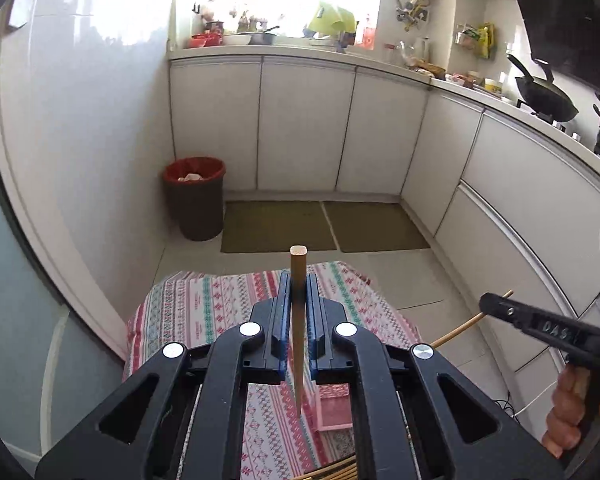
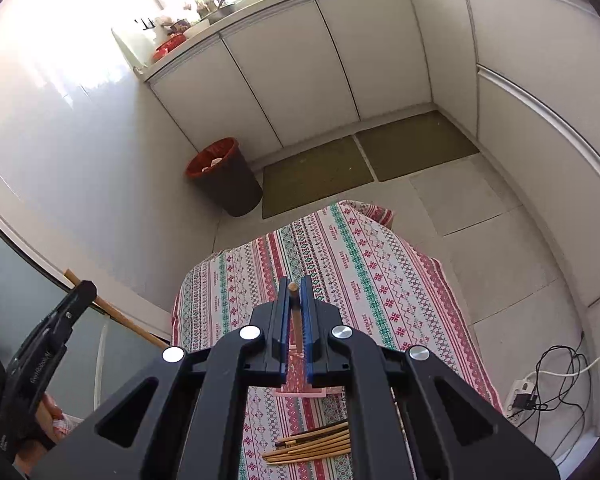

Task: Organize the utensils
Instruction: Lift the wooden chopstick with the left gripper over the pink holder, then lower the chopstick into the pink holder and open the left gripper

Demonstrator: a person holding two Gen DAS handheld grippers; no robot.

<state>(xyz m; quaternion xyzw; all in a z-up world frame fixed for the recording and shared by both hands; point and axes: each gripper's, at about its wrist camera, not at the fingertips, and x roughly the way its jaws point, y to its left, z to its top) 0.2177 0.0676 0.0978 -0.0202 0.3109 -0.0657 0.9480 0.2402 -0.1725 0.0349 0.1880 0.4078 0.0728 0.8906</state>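
My left gripper point(image 1: 299, 280) is shut on one wooden chopstick point(image 1: 298, 320), which runs lengthwise between the blue pads with its blunt end poking out past the tips. My right gripper point(image 2: 295, 284) is shut on a second chopstick point(image 2: 294, 300) in the same way. Each gripper shows in the other's view: the right gripper point(image 1: 496, 306) with its stick point(image 1: 460, 330), the left gripper point(image 2: 80, 292) with its stick point(image 2: 116, 316). Both hang above a table with a patterned cloth point(image 2: 380, 280). Several loose chopsticks point(image 2: 312, 444) lie on the cloth near a pink tray point(image 2: 300, 392), which is mostly hidden.
A dark bin with a red liner point(image 1: 196, 196) stands on the floor by the left wall. Two olive floor mats point(image 1: 324, 226) lie before white cabinets point(image 1: 304, 120). A power strip with cables point(image 2: 532, 396) sits on the floor at right. A wok point(image 1: 544, 96) rests on the counter.
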